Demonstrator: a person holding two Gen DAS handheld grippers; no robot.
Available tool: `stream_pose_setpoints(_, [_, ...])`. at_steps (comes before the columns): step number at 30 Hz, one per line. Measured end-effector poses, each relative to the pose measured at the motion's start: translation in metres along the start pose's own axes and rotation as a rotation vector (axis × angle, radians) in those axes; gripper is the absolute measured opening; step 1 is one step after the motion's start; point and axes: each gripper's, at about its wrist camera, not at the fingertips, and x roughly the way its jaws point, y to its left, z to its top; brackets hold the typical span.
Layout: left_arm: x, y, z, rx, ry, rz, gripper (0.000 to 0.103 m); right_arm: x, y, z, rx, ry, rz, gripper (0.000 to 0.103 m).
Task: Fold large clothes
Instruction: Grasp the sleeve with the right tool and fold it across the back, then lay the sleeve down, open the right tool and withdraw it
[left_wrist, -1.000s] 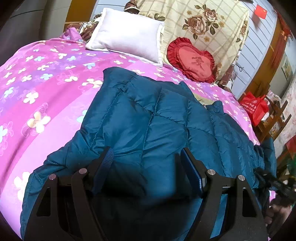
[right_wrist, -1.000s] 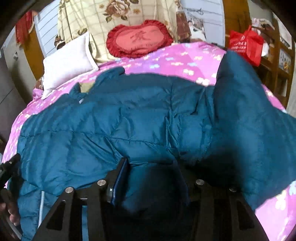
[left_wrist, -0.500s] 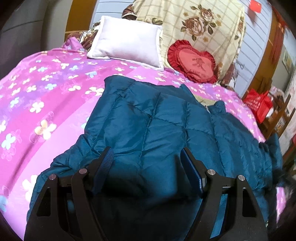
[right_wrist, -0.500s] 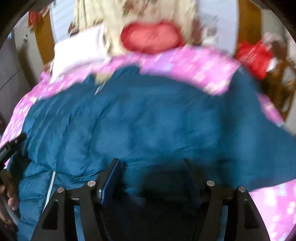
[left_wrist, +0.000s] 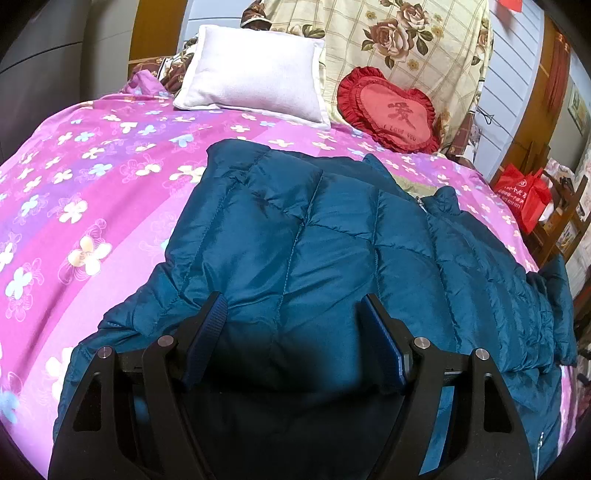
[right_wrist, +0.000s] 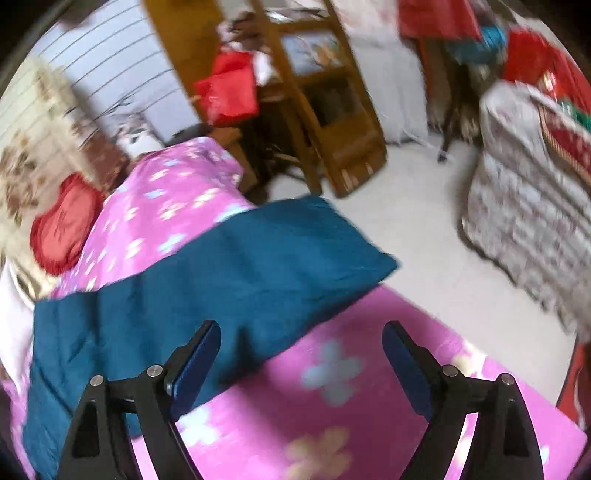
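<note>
A: Count time — one teal padded jacket (left_wrist: 332, 251) lay on the bed (left_wrist: 92, 192), that was it for clothes!

B: And two cushions up top: one white pillow (left_wrist: 255, 88), one red heart cushion (left_wrist: 391, 110).

A: One red bag (left_wrist: 524, 195) at the side.

B: Two grippers, left (left_wrist: 291, 336) and right (right_wrist: 301, 354).
</note>
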Motion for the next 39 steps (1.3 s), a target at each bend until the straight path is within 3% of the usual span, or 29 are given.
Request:
stream_pose_setpoints(3, [0.000,0.000,0.000,0.002,0.000,0.001,0.075,0.016,-0.002,0.009,-0.069,0.016,-0.001,0.089])
stream_pose_setpoints(7, [0.000,0.000,0.000,0.002,0.002,0.001,0.075,0.037,0.008,0.016,-0.216,0.048,-0.066,0.103])
stream_pose_setpoints(10, [0.000,0.001,0.000,0.003,0.003,0.002,0.075,0.050,0.009,0.017,-0.273,0.092,-0.112,0.103])
stream_pose_setpoints(12, [0.000,0.001,0.000,0.001,0.002,0.000,0.075,0.049,0.007,0.015,-0.282,0.074,-0.121,0.099])
stream_pose_setpoints(13, [0.000,0.001,0.000,0.001,0.002,0.000,0.075,0.045,0.008,0.014,-0.299,0.044,-0.130,0.083])
stream_pose_setpoints(14, [0.000,0.001,0.000,0.001,0.002,0.000,0.075,0.040,0.015,0.010,-0.344,0.004,-0.135,0.053])
stream_pose_setpoints(16, [0.001,0.000,0.001,0.002,0.004,0.002,0.075,0.033,0.040,-0.004,-0.499,-0.046,-0.184,0.025])
stream_pose_setpoints(17, [0.000,0.001,0.000,0.002,0.004,0.002,0.075,0.027,0.052,-0.013,-0.572,-0.100,-0.233,0.016])
stream_pose_setpoints(18, [0.000,0.002,0.000,0.001,0.005,0.002,0.075,0.017,0.062,-0.021,-0.613,-0.155,-0.245,0.015])
stream_pose_setpoints(22, [0.001,0.003,0.000,-0.001,0.008,0.004,0.075,-0.026,0.092,-0.045,-0.645,-0.249,-0.171,0.014])
stream_pose_setpoints(29, [0.001,0.003,-0.001,-0.006,0.010,-0.001,0.075,-0.096,0.175,-0.117,-0.769,-0.268,-0.047,0.013])
stream_pose_setpoints(34, [0.003,0.003,-0.001,-0.006,0.014,-0.002,0.076,-0.128,0.261,-0.202,-0.904,-0.245,0.090,0.013])
stream_pose_setpoints(39, [0.005,0.003,-0.002,-0.014,0.015,-0.009,0.076,-0.124,0.332,-0.290,-1.018,-0.179,0.239,0.013])
